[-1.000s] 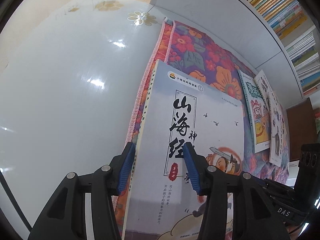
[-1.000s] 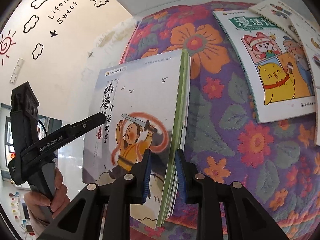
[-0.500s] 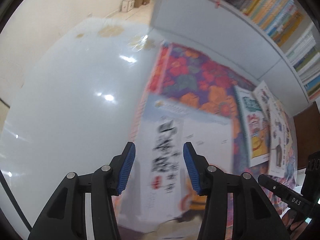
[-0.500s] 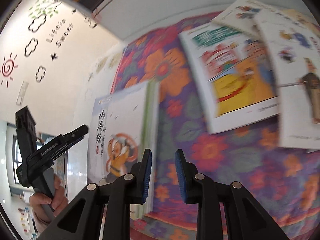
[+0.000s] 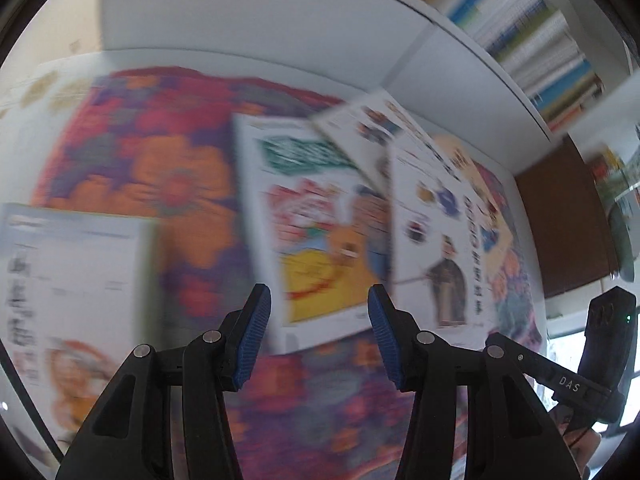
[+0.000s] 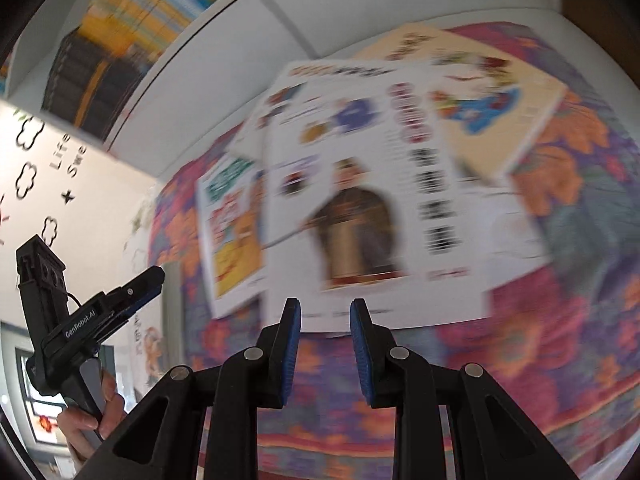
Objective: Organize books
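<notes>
Under everything lies the flowered cloth [image 5: 176, 168], spread below the white shelf unit [image 5: 280, 20], whose upper bay is packed with shelved books [image 5: 540, 40]. On the cloth, from biggest to smallest as you see them: the white book with the robed figure [image 6: 360, 208] tops a loose overlapping pile, a cream-covered book [image 6: 492, 92] tucked beneath its far corner, and the green-titled comic book [image 5: 316, 232] just beside it. The pale-covered book [image 5: 72, 280] lies apart at the cloth's other end.

Your left gripper [image 5: 318, 332] hangs over the near edge of the comic book, its jaws spread with nothing between them. Your right gripper [image 6: 325, 340] is poised at the near edge of the robed-figure book, jaws narrowly parted and likewise empty.

You look to be between books, reaching for the pile. Next, I judge, you must settle both hands, since the frames are blurred, then work a pad under the top cover's near edge; it lies flat, so a plain pinch may slip.
</notes>
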`<control>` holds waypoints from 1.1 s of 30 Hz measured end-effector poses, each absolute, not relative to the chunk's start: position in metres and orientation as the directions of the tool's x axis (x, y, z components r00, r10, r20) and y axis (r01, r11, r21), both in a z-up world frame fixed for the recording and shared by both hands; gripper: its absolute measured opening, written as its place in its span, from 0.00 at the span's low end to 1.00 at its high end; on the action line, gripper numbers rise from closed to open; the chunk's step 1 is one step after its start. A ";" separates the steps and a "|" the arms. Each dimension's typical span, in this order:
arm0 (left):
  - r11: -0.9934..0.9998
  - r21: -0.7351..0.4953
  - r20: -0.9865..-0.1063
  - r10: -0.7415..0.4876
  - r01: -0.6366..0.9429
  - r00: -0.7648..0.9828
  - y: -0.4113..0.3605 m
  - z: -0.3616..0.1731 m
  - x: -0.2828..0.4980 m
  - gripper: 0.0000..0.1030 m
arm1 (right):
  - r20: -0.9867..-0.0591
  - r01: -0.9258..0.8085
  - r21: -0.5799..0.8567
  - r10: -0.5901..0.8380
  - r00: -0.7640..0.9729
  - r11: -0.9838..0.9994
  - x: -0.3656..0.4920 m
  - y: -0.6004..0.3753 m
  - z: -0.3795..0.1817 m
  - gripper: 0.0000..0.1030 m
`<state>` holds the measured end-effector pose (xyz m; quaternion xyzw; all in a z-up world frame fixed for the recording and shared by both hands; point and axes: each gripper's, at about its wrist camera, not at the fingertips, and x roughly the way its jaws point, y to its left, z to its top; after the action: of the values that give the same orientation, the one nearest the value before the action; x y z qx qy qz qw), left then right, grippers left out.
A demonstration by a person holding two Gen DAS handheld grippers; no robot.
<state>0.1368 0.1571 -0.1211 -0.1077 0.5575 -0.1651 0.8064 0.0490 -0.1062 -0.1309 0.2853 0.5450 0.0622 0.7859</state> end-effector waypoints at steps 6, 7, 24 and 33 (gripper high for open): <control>0.913 -0.365 -0.873 -0.403 0.181 0.273 0.098 -0.137 0.139 0.46 | -0.835 0.228 0.498 0.392 0.385 0.837 0.050 -0.152 -0.142 0.23; 0.914 -0.364 -0.875 -0.402 0.182 0.271 0.093 -0.138 0.140 0.46 | -0.837 0.224 0.496 0.393 0.381 0.839 0.053 -0.157 -0.144 0.23; 0.936 -0.298 -0.901 -0.340 0.187 0.270 0.054 -0.156 0.130 0.46 | -0.864 0.134 0.428 0.361 0.352 0.894 0.079 -0.160 -0.171 0.32; 0.931 -0.288 -0.916 -0.336 0.222 0.218 0.055 -0.157 0.083 0.46 | -0.888 0.092 0.402 0.362 0.284 0.911 0.053 -0.155 -0.170 0.35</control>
<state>0.0831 0.0549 -0.1569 -0.0472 0.5990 -0.1791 0.7790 0.0528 -0.1545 -0.1701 0.1920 0.5920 0.0868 0.7779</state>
